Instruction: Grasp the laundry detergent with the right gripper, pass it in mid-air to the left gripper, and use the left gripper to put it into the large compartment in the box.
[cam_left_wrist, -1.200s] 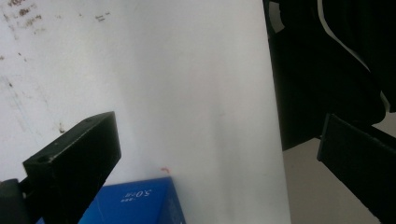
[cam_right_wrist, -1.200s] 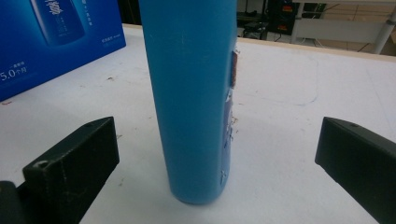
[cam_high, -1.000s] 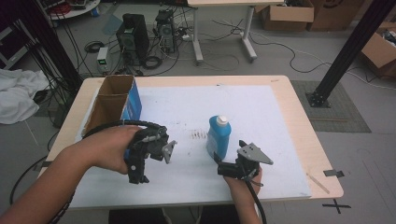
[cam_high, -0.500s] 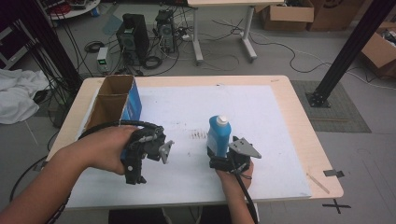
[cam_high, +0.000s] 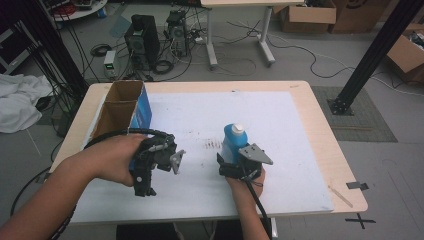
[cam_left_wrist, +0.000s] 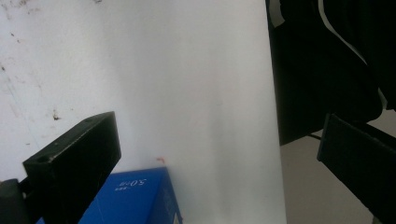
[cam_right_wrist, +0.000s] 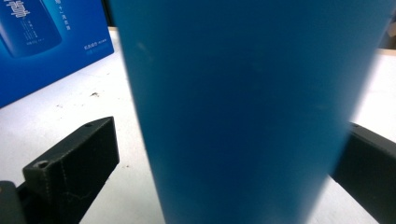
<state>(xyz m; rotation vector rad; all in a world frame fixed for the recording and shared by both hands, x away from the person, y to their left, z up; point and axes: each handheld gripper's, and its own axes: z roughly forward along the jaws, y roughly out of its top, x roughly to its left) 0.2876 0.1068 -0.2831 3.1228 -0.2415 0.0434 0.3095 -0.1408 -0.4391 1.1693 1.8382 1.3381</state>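
The right gripper (cam_high: 235, 161), its jaws spread wide to either side of the upright blue plastic bottle with a white cap (cam_high: 233, 141), sits just at the bottle's 6 o'clock side on the white table sheet (cam_high: 295, 150); the bottle's long axis is vertical, cap up, near the sheet's middle. Well apart toward 9 o'clock, the left gripper (cam_high: 142, 187) hangs over the sheet's near-left part, jaws parted and holding nothing. Close beyond it, an open-topped blue cardboard box (cam_high: 120, 112) with brown flaps stands along the table's left edge.
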